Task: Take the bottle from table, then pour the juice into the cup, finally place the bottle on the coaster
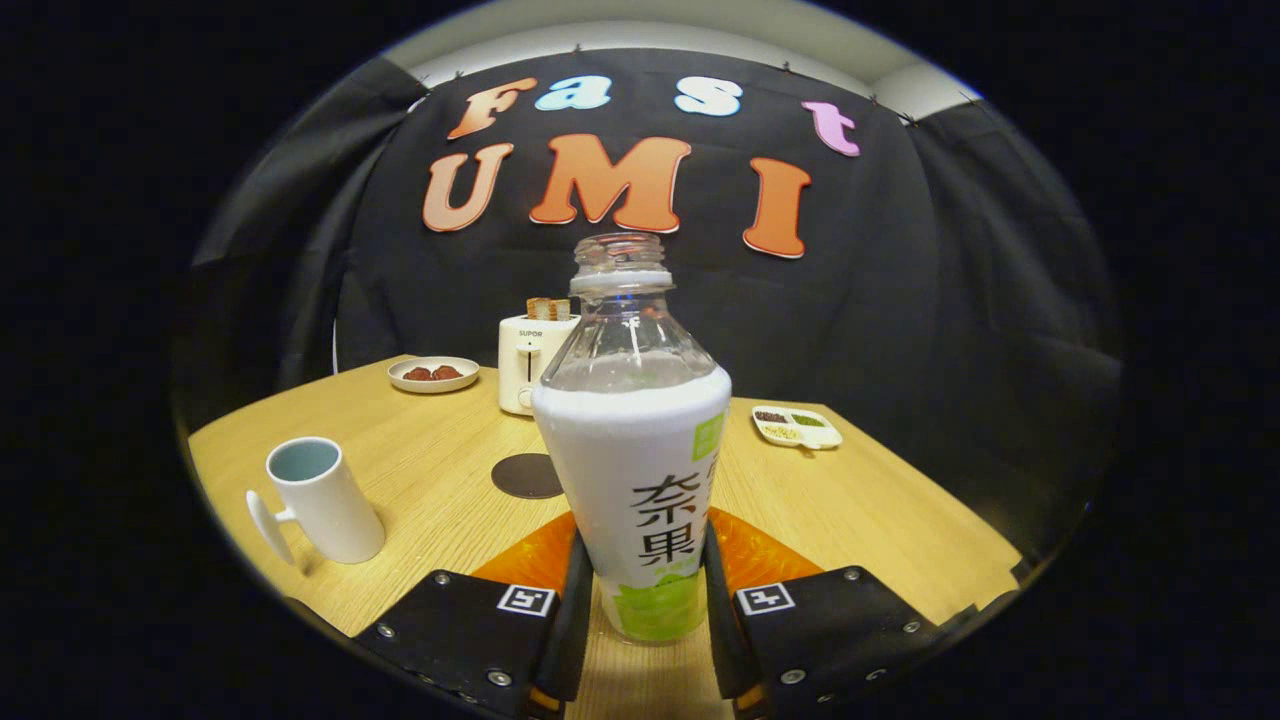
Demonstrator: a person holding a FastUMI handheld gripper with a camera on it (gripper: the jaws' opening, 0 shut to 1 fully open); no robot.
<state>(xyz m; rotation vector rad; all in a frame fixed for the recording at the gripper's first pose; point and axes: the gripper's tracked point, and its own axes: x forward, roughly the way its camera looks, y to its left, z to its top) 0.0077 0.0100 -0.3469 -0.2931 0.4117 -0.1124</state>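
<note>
A clear bottle [640, 450] with a white and green label and no cap stands upright between my fingers, which press on its lower part from both sides, so my gripper [640, 590] is shut on it. White liquid reaches up to the bottle's shoulder. Whether its base touches the wooden table [860, 500] I cannot tell. A white mug [322, 500] with a pale blue inside stands off to the left, its handle pointing left. A dark round coaster [528, 476] lies on the table just left of the bottle, between the mug and the bottle.
A white toaster [530, 360] with bread in its slot stands at the back of the table, behind the bottle. A small plate [433, 374] with reddish food lies left of it. A divided dish [796, 427] with small portions sits at the back right.
</note>
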